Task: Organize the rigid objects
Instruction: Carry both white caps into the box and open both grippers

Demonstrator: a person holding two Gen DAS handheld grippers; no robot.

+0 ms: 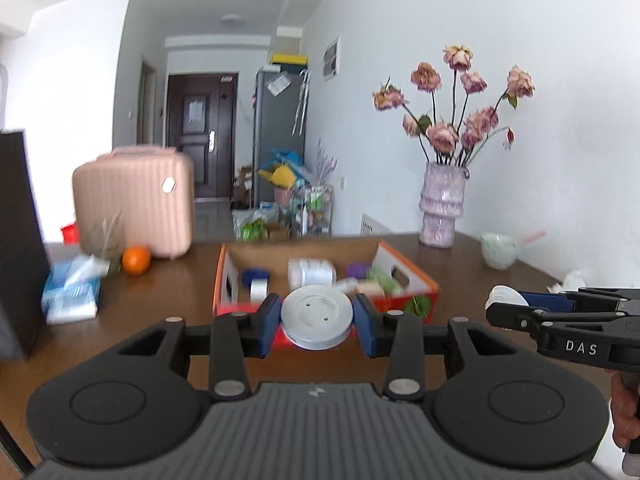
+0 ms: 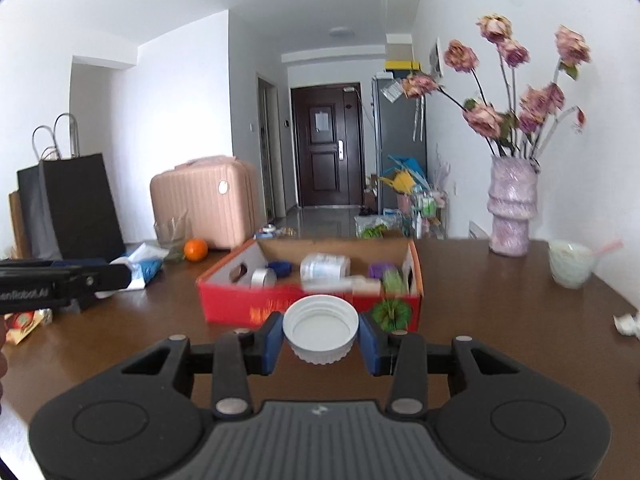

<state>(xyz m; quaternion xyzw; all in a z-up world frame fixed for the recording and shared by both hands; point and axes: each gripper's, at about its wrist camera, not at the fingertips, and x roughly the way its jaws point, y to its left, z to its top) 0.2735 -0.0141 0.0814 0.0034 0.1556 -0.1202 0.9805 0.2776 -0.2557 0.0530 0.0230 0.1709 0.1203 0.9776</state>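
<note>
Left wrist view, left to right: one tissue pack (image 1: 72, 292) at 9 o'clock; one orange (image 1: 136, 260); one red box (image 1: 320, 276) at 12 o'clock on bench (image 1: 168, 300); one grey disc (image 1: 317, 317) pinched between left tongs (image 1: 317, 322), dead centre; one vase (image 1: 442, 205) at 2 o'clock.

Right wrist view: one white lid (image 2: 320, 328) clamped in right tongs (image 2: 320, 338), centre, open side up, box behind at 12 o'clock.

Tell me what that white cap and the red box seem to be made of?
White cap: likely plastic, judging by its matte white look, ribbed rim and hollow inside; the right tool grips it. Red box: cardboard, with plain brown inner walls and a printed red outside.
</note>
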